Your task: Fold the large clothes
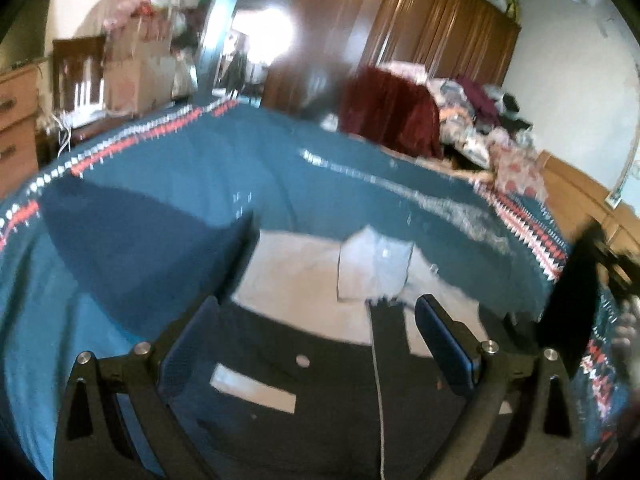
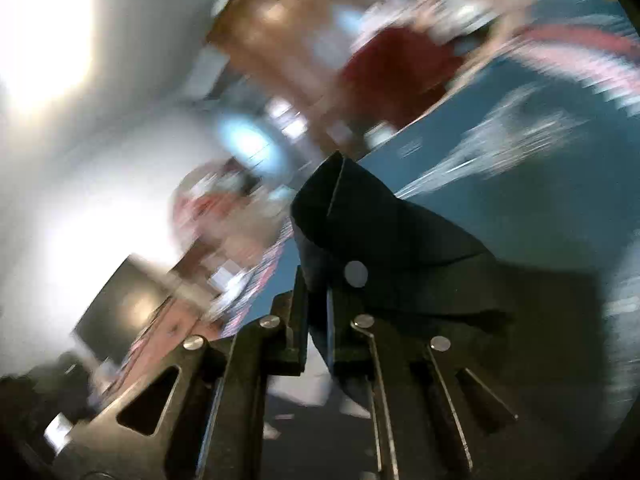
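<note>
Left wrist view: the left gripper (image 1: pixel 316 320) has its fingers spread wide apart, nothing pinched. Between and just past them lies the black garment (image 1: pixel 304 392) with its pale beige panel (image 1: pixel 304 276) and a white tag (image 1: pixel 374 268), all spread on the teal bedspread (image 1: pixel 160 184). Beyond the fingertips there's a maroon cloth (image 1: pixel 390 114) and a brown wardrobe (image 1: pixel 400 24).

Right wrist view: really blurry and tilted, but the right gripper (image 2: pixel 318 296) has its fingers pressed together on a fold of the black garment (image 2: pixel 400 248), which bunches up past the tips and drapes off to the right side over the teal bedspread (image 2: pixel 520 184).
</note>
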The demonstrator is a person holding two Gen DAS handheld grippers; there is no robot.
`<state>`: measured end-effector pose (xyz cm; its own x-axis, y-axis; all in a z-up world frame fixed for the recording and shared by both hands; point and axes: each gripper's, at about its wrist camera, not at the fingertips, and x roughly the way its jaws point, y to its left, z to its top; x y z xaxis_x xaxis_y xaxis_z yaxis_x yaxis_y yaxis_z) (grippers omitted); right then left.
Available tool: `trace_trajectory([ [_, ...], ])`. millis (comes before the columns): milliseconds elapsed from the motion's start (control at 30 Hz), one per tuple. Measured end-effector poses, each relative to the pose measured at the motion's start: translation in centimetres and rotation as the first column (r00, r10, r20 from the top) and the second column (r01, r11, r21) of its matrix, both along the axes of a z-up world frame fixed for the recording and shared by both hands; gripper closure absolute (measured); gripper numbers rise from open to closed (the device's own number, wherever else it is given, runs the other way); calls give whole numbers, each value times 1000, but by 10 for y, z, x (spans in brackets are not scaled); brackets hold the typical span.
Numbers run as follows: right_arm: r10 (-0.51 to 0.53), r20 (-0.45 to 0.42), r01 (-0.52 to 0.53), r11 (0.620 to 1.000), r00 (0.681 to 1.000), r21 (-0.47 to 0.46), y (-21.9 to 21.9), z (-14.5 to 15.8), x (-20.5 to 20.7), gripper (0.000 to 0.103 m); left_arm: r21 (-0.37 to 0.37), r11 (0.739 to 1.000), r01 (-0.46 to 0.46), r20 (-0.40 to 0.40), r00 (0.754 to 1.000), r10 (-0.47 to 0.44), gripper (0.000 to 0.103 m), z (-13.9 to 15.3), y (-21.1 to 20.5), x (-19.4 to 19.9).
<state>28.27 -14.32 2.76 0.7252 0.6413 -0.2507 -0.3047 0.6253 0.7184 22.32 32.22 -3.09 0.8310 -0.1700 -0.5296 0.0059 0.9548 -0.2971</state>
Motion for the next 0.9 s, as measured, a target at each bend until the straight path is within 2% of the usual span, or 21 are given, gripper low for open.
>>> trace_trajectory([
  [33,52,1,-52,999,999,-5,48,-3,11,97,-3,1000,-3,1,1000,3,4,4,4,-2],
  [100,132,-12,-132,991,991,-2,112,-16,27,93,-30,999,-14,-1,1000,14,4,12,20,-5],
  [133,189,-45,-189,982,981,5,150,-29,35,91,-32,999,-27,-2,1000,27,4,15,31,-8],
  [167,225,-79,-227,974,971,-12,176,-40,39,84,-25,999,-40,-1,999,40,4,16,36,-11],
  [200,252,-125,-260,964,960,-61,202,-52,40,66,-20,998,-51,-4,999,51,4,16,45,-13],
  [233,246,-165,-267,956,955,-118,222,-64,32,60,-21,998,-55,-13,998,54,4,15,51,-14],
  [300,261,-176,-285,950,949,-130,229,-74,12,57,-16,999,-49,-34,998,49,3,9,59,-14],
  [367,263,-153,-284,949,953,-137,212,-78,-24,54,-11,999,-37,-58,998,36,3,-4,64,-13],
  [433,227,-123,-249,944,966,-215,182,-83,-62,51,-25,1000,-13,-91,996,11,3,-20,65,-9],
  [533,79,-151,-130,922,985,-364,119,-103,-98,49,-39,999,26,-137,990,-31,3,-44,59,-3],
  [567,25,-168,-89,917,985,-390,99,-111,-93,49,-44,998,37,-148,988,-43,3,-50,56,-2],
  [633,-167,-193,58,881,967,-469,42,-128,-105,50,-55,997,47,-164,985,-56,3,-61,53,-1],
  [667,-199,-211,82,884,957,-460,25,-134,-101,56,-68,997,46,-170,984,-57,3,-65,53,-1],
  [700,-194,-236,70,891,952,-450,12,-144,-91,75,-81,996,43,-178,982,-57,3,-69,53,-1],
  [733,-190,-273,42,882,943,-469,6,-158,-85,85,-91,995,35,-188,981,-52,3,-73,55,0],
  [767,-188,-345,-10,867,920,-498,2,-178,-77,102,-101,995,25,-195,980,-45,3,-76,58,0],
  [800,-157,-455,-99,867,877,-489,-4,-208,-70,103,-108,994,8,-202,979,-30,3,-76,64,1],
  [833,-146,-449,-88,884,882,-460,-10,-206,-73,103,-110,994,-16,-203,979,-7,4,-75,72,-1],
  [867,-146,-438,-88,878,887,-471,-11,-197,-74,103,-107,994,-35,-197,980,13,4,-71,81,-3],
  [900,-136,-389,-81,866,911,-493,-8,-181,-78,96,-91,994,-65,-183,982,48,4,-66,95,-8],
])
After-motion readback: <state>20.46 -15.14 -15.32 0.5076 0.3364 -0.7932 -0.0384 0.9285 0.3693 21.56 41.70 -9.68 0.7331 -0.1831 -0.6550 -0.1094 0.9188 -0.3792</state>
